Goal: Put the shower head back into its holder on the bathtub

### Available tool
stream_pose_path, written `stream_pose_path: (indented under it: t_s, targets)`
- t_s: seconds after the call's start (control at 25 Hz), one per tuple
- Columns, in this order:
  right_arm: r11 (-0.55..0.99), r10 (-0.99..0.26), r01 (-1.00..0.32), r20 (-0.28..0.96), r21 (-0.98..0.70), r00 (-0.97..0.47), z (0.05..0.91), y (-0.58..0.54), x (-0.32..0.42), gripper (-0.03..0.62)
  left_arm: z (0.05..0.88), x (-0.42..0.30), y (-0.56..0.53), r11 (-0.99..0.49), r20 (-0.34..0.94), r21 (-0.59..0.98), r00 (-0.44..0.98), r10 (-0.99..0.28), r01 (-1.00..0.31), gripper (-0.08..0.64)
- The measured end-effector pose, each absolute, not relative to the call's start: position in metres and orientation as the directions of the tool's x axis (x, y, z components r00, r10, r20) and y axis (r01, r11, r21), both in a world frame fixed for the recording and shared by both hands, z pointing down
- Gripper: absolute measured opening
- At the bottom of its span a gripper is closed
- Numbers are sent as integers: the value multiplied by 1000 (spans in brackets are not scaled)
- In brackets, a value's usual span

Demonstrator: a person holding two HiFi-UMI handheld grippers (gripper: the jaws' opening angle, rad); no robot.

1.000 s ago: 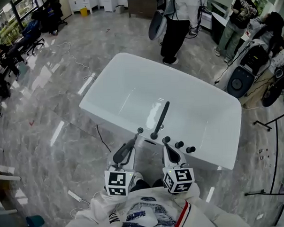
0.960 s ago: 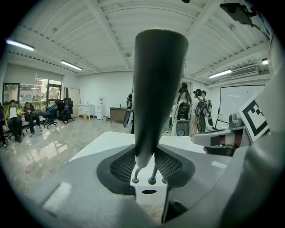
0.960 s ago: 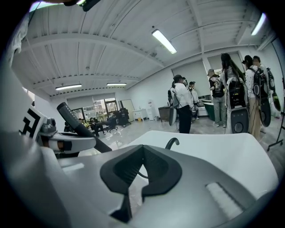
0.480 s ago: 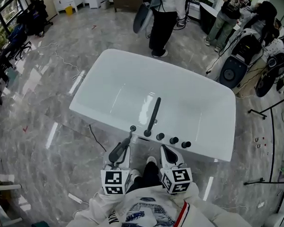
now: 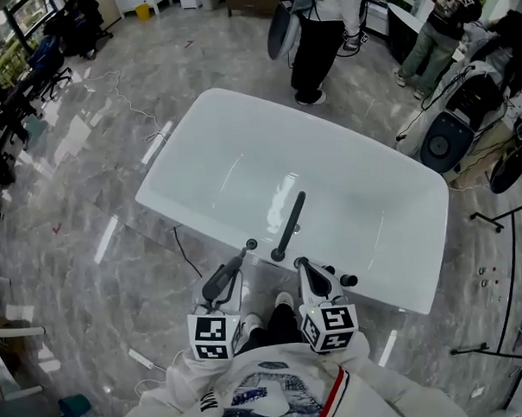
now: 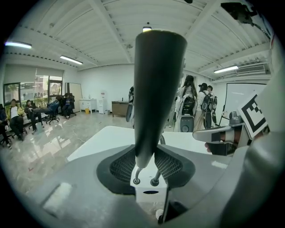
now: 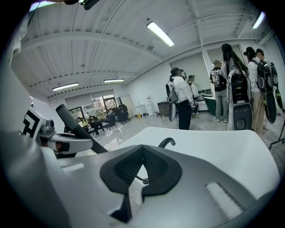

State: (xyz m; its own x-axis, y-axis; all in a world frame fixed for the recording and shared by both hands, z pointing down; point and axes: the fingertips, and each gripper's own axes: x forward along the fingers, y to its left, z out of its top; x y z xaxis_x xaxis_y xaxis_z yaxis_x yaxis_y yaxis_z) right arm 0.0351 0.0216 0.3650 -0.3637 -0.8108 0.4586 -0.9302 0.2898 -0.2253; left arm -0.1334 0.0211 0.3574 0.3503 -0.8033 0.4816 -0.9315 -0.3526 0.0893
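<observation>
Shower head (image 6: pixel 158 89) clamped in left gripper (image 6: pixel 146 165), tip near holder (image 5: pixel 251 244) on tub (image 5: pixel 394 288) near rim. Right gripper (image 7: pixel 141 171) closed, empty. Seating not yet done.

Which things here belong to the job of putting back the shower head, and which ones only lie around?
For the job:
- shower head, clamped in the left gripper
- holder on the rim
- bathtub

Only lying around:
- black spout
- loudspeaker
- floor cable
- people standing behind
</observation>
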Motion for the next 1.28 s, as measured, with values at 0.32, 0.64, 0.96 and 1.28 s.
stream_pose_path:
  t_s: [0.32,0.64,0.96,1.28]
  targets:
    - [328,-789,-912,459,-246,-408,376,-16,44,6,374,-122,0,-309,525,102,315,-791,-946,138]
    - [335,-777,-905,467,-261,-422,388,-41,64,6,391,-113,-16,-269,553,96,276,-786,-958,138]
    - [345,-788,-904,446,-252,-425,384,-63,86,6,400,-107,-32,-232,560,90,242,-792,-969,138]
    - [322,-788,-910,460,-259,-410,390,-72,95,6,404,-104,-47,-236,565,84,241,-789,-968,138]
